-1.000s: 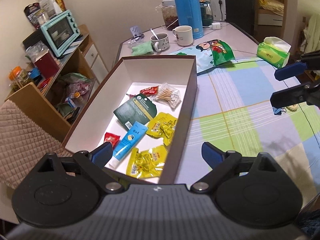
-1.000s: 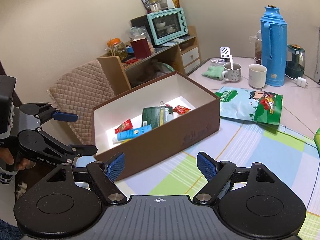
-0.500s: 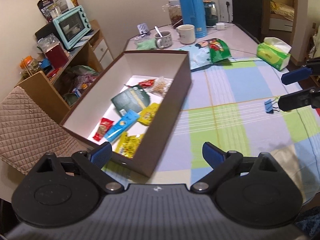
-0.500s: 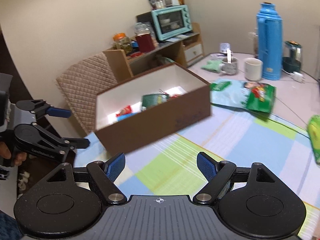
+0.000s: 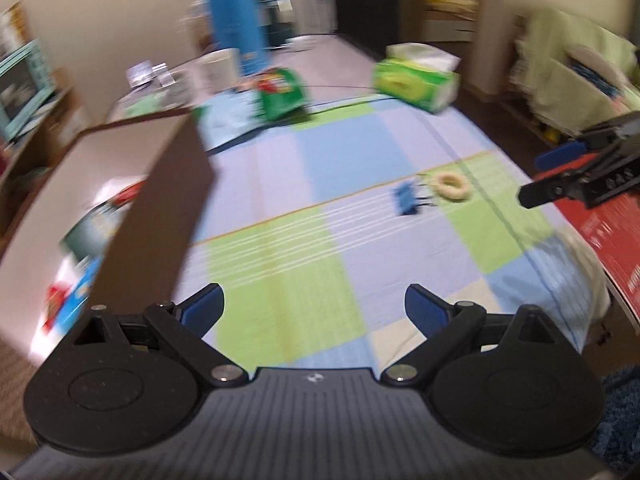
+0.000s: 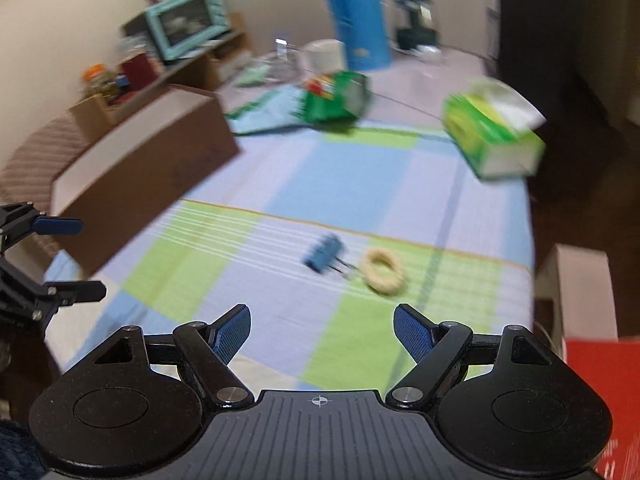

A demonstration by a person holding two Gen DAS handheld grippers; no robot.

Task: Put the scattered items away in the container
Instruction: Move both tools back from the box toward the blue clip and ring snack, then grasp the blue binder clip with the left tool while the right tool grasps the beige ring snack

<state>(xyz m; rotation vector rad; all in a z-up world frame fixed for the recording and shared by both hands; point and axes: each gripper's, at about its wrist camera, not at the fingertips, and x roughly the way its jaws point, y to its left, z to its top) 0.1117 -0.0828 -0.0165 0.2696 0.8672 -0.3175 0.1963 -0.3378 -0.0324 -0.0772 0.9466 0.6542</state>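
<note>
Sitting on the checked tablecloth [image 6: 332, 168] are 1 brown box [image 6: 160, 152], 1 blue binder clip [image 6: 323, 253], 1 pale ring [image 6: 382, 266], 1 green tissue pack [image 6: 494, 134], 1 green snack bag [image 6: 334, 98], 1 blue thermos [image 6: 354, 12] and 1 white mug [image 6: 324, 56]. Showing in view are 2 grippers, the left gripper [image 5: 314, 306] and the right gripper [image 6: 322, 326], each spreading 2 fingers.

Your desk [image 6: 360, 184] wears a cloth checked in pale blue, lime green and lilac, with thin white stripes and an orange line. Near its right edge lie a blue binder clip [image 6: 322, 255] and a cream ring [image 6: 382, 271]. The box [image 5: 160, 216] is brown outside, white inside. At the far edge stand a blue flask [image 6: 354, 12] and a green tissue pack [image 6: 494, 136].
</note>
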